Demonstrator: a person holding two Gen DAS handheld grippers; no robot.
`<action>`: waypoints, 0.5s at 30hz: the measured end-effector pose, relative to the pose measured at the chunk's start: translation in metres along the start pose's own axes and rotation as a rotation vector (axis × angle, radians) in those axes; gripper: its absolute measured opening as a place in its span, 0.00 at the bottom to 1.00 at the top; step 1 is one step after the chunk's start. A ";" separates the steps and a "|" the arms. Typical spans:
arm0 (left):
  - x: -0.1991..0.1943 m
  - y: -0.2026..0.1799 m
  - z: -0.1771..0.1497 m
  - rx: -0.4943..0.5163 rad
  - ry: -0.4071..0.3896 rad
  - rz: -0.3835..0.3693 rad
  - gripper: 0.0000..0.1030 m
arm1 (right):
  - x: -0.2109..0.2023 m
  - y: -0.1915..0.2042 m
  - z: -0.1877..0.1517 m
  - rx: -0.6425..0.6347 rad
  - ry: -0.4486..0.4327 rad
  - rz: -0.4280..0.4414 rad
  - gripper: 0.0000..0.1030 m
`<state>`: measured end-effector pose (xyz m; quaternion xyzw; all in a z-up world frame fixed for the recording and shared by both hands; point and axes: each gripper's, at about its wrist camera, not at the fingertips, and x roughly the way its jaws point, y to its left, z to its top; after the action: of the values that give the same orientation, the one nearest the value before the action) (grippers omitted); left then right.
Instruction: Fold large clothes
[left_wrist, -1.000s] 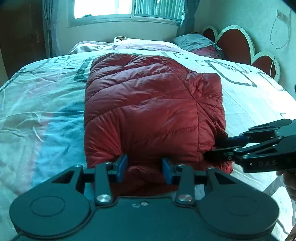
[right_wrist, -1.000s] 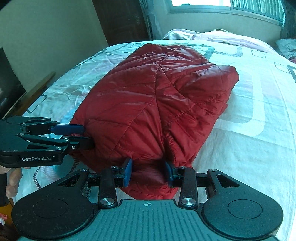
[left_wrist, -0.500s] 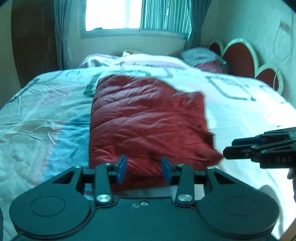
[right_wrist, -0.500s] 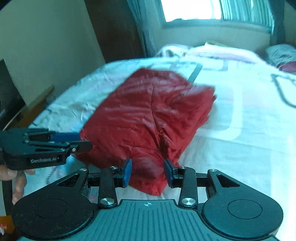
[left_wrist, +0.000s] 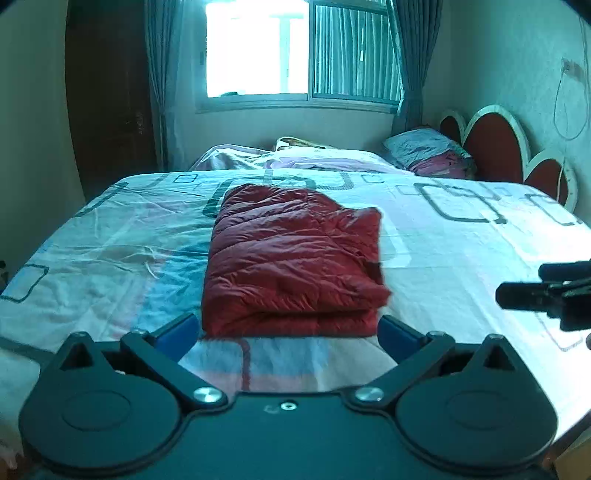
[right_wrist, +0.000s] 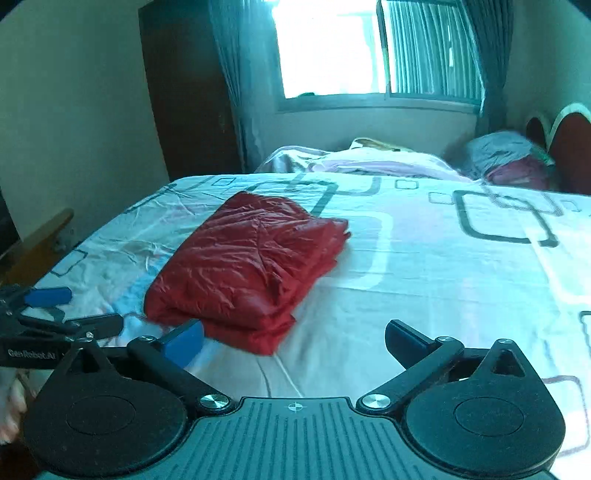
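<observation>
With the red puffer jacket (left_wrist: 291, 258) lying folded mid-frame on the bedsheet (left_wrist: 461, 251), left gripper (left_wrist: 288, 332) and right gripper (right_wrist: 295, 341) have just sprung wide, both empty; best to withdraw without snagging it.

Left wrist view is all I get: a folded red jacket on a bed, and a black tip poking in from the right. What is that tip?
Observer: That is the right claw. Its own camera shows its jaws spread wide; they have just been opening, with nothing between them.
Operator: Is the jacket tidy on its right side?
Observer: The red jacket shows stacked folded layers along that edge, fairly even.
Operator: Anything beside the bed on the left?
Observer: A wooden piece of furniture stands by the bed, near the wall.
</observation>
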<state>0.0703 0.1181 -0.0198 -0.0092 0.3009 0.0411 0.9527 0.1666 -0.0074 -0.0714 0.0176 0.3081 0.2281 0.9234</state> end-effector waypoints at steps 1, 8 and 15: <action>-0.010 -0.002 -0.001 -0.008 -0.007 -0.005 1.00 | -0.007 0.000 -0.002 0.005 -0.003 -0.011 1.00; -0.069 -0.021 -0.007 -0.018 -0.077 -0.026 1.00 | -0.064 0.018 -0.013 0.004 -0.038 -0.062 1.00; -0.103 -0.034 -0.019 -0.014 -0.107 -0.042 1.00 | -0.116 0.032 -0.028 -0.001 -0.081 -0.076 1.00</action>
<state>-0.0215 0.0755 0.0232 -0.0199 0.2489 0.0239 0.9680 0.0553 -0.0323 -0.0238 0.0149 0.2707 0.1919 0.9432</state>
